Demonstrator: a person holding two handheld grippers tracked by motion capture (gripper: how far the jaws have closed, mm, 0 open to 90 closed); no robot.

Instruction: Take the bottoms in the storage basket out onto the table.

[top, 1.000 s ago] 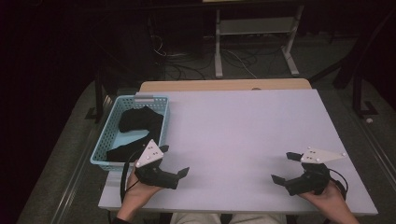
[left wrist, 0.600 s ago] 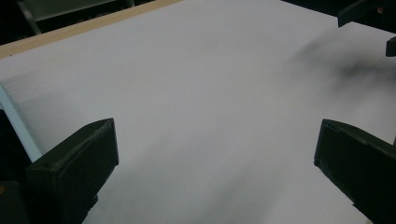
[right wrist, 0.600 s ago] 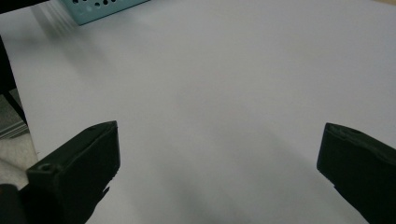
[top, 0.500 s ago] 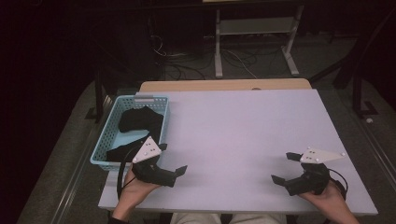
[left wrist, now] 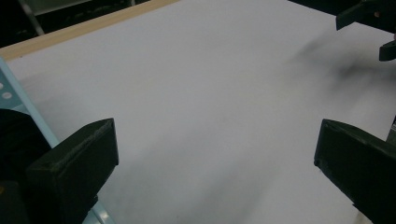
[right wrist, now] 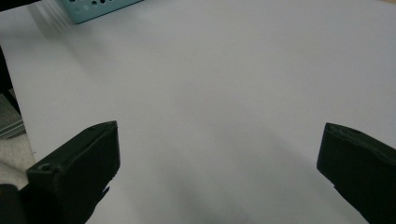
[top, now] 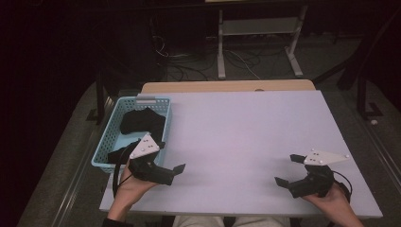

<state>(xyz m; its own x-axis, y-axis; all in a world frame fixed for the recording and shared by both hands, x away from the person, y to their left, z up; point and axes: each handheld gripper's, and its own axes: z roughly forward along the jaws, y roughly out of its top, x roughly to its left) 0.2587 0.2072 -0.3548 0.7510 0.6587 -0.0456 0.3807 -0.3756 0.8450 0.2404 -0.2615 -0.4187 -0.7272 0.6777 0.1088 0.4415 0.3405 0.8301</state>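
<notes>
A light blue plastic basket [top: 108, 138] stands at the table's left edge with dark black cloth [top: 142, 121] bundled inside it. My left gripper [top: 170, 157] hovers beside the basket's near right corner, open with nothing between its jaws. In the left gripper view the gripper [left wrist: 217, 144] faces bare white table, with the basket's rim [left wrist: 29, 112] and black cloth [left wrist: 13, 135] at the left. My right gripper [top: 287, 169] stands open and holding nothing near the front right of the table. In the right gripper view the gripper [right wrist: 219, 144] looks across the table toward the basket [right wrist: 93, 7].
The white table top [top: 246, 137] has a wooden strip along its far edge. The other gripper [left wrist: 369, 18] appears at the top right of the left gripper view. Beyond the table are a dark floor, cables and a metal stand [top: 257, 28].
My left gripper has drifted slightly left and away from the person, closer to the basket. The right gripper has stayed put.
</notes>
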